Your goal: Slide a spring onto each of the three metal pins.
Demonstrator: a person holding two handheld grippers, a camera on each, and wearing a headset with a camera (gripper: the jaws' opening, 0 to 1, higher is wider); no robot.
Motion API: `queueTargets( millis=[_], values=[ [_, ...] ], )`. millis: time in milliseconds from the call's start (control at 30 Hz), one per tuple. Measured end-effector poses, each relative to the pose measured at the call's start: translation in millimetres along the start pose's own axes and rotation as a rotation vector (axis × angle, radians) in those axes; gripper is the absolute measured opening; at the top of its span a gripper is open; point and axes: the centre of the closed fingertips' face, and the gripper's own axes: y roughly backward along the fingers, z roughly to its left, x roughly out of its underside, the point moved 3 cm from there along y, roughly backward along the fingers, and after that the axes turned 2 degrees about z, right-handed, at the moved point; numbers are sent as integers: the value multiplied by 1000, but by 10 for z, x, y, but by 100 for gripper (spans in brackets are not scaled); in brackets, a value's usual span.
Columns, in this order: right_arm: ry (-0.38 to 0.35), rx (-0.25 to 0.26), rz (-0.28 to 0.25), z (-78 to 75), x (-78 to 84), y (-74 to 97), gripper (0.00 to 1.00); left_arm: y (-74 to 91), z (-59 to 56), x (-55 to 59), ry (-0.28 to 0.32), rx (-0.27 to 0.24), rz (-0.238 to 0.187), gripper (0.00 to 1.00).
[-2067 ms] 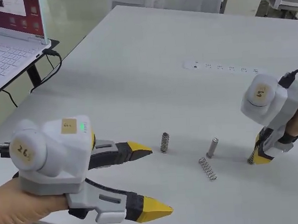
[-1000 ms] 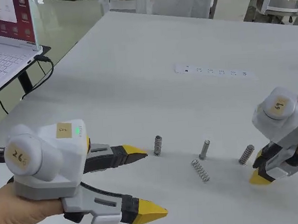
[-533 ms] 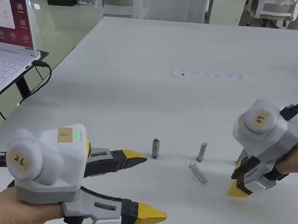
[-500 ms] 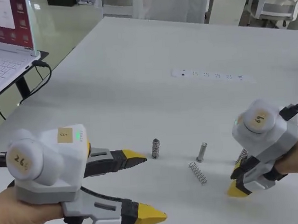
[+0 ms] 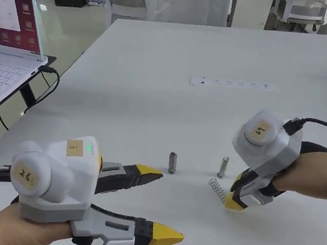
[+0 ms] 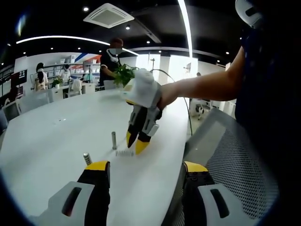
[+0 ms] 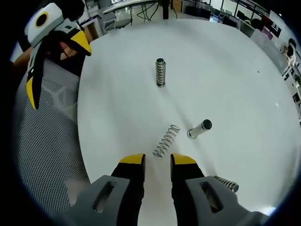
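On the white table (image 5: pixel 150 74) one metal pin (image 5: pixel 172 162) stands wearing a spring. A bare pin (image 5: pixel 224 166) stands to its right, and a loose spring (image 5: pixel 215 187) lies flat in front of that. My right gripper (image 5: pixel 233 200) is low over the table, its yellow tips just short of the loose spring (image 7: pixel 165 140), jaws a little apart with nothing between them. Behind its jaws sits another sprung pin (image 7: pixel 225 182). My left gripper (image 5: pixel 159 202) hovers wide open at the near left, holding nothing. The left gripper view shows the right gripper (image 6: pixel 134 143) beside the loose spring (image 6: pixel 123 152).
A laptop (image 5: pixel 6 59) with a cable stands off the table's left side. A white power strip (image 5: pixel 230 84) lies at the back of the table. A mesh chair (image 7: pixel 51 141) is by the near edge. People stand far off in the room.
My right gripper has let go at the right-hand sprung pin and moved left, down to the loose spring. The left gripper has stayed put, still open.
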Motion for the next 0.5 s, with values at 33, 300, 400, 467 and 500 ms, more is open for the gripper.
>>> queueTargets(
  millis=[33,300,400,467,500],
  values=[
    [-12,14,-3,-19,-13,-14,19,0,2,3,0,0,1,57],
    [-90,60,-10,-53,-37,-80,19,-6,3,13,-3,0,6,55],
    [-116,69,-5,-38,-42,-90,18,-7,2,16,-2,1,6,55],
    [-130,75,2,-41,-37,-114,16,-10,1,18,-2,1,7,55],
    [-136,76,4,-37,-36,-121,16,-11,0,19,-3,2,7,55]
  ],
)
